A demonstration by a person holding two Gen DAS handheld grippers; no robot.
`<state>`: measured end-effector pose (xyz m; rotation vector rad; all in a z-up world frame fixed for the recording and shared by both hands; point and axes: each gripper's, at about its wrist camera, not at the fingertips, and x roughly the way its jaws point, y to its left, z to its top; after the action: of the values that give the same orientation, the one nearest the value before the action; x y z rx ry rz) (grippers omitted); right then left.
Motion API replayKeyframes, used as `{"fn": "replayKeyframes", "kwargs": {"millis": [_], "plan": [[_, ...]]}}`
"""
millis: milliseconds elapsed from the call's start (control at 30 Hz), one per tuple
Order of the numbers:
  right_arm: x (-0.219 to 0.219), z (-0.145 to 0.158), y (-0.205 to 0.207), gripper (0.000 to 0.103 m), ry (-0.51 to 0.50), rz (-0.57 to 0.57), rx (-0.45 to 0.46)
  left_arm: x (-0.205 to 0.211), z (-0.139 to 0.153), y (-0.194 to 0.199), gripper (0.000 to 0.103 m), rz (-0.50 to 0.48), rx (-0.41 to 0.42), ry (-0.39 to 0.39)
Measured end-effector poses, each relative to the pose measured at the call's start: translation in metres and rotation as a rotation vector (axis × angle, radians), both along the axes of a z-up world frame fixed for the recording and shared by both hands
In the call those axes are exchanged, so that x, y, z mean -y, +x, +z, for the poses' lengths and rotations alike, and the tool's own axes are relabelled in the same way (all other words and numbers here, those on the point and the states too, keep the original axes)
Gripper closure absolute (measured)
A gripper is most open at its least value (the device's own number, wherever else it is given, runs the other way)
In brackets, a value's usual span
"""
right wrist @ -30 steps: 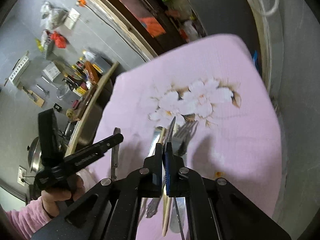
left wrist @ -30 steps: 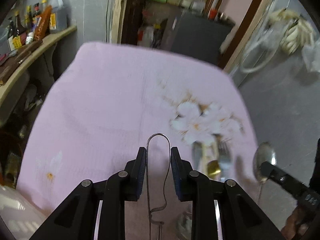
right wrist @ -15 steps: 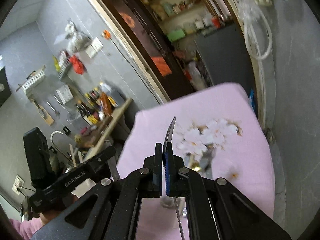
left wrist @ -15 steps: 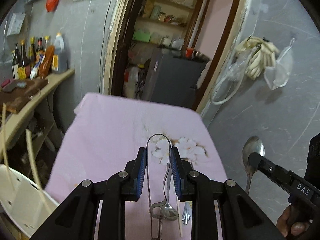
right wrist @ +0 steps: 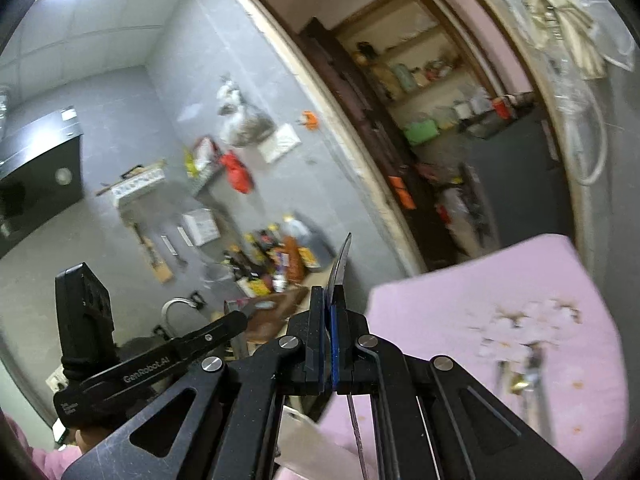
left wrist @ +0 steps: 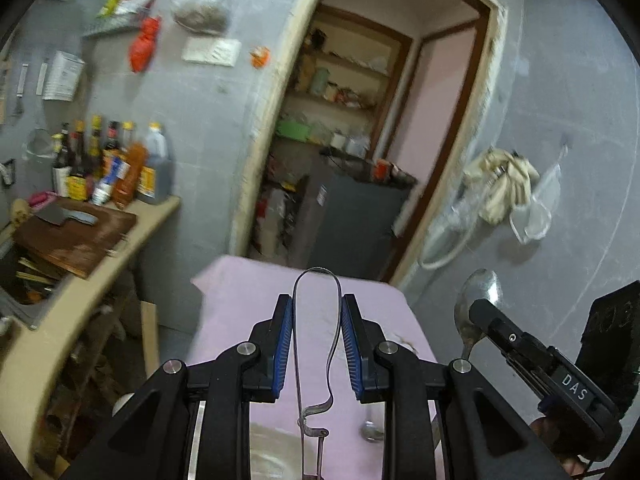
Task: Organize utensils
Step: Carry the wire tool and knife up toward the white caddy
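Note:
My left gripper (left wrist: 316, 304) is shut on a thin bent-metal utensil with a looped end (left wrist: 316, 274), held upright high above the pink floral cloth (left wrist: 240, 292). My right gripper (right wrist: 330, 294) is shut on a steel spoon (right wrist: 341, 260), seen edge-on; in the left wrist view its bowl (left wrist: 478, 288) shows at the right by the right gripper's fingers (left wrist: 492, 322). Several utensils (right wrist: 524, 380) lie on the cloth by the flower print. Another spoon (left wrist: 372, 434) lies on the cloth low between my left fingers.
A counter (left wrist: 120, 240) at the left holds a wooden cutting board (left wrist: 72, 236) with a cleaver and several bottles (left wrist: 116, 168). A doorway (left wrist: 360, 120) with shelves and a dark cabinet (left wrist: 352, 224) is behind. A white container (right wrist: 304, 436) sits by the cloth's near edge.
Both grippers have risen and tilted upward, each still holding its utensil. The cloth and the utensils on it have dropped low in both views.

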<state>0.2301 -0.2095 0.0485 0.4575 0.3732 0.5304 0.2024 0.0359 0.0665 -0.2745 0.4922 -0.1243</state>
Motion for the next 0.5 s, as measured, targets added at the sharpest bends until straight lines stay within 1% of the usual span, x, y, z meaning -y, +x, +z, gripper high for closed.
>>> {"fn": "replayKeyframes", "kwargs": {"millis": [100, 233, 333, 433, 500], "plan": [[-0.033, 0.004, 0.000, 0.100, 0.016, 0.036, 0.040, -0.032, 0.004, -0.011, 0.080, 0.049, 0.024, 0.006], [-0.065, -0.003, 0.002, 0.100, 0.028, 0.068, 0.052, -0.067, -0.001, -0.017, 0.080, 0.126, 0.054, 0.001], [-0.084, -0.011, 0.005, 0.100, 0.006, 0.080, 0.058, -0.087, -0.012, -0.015, 0.080, 0.169, 0.071, -0.019], [-0.098, -0.025, 0.012, 0.100, -0.009, 0.093, 0.040, -0.100, -0.027, -0.008, 0.080, 0.205, 0.062, -0.015], [-0.106, -0.034, 0.016, 0.100, -0.022, 0.093, 0.021, -0.107, -0.036, -0.005, 0.080, 0.219, 0.053, -0.028]]}}
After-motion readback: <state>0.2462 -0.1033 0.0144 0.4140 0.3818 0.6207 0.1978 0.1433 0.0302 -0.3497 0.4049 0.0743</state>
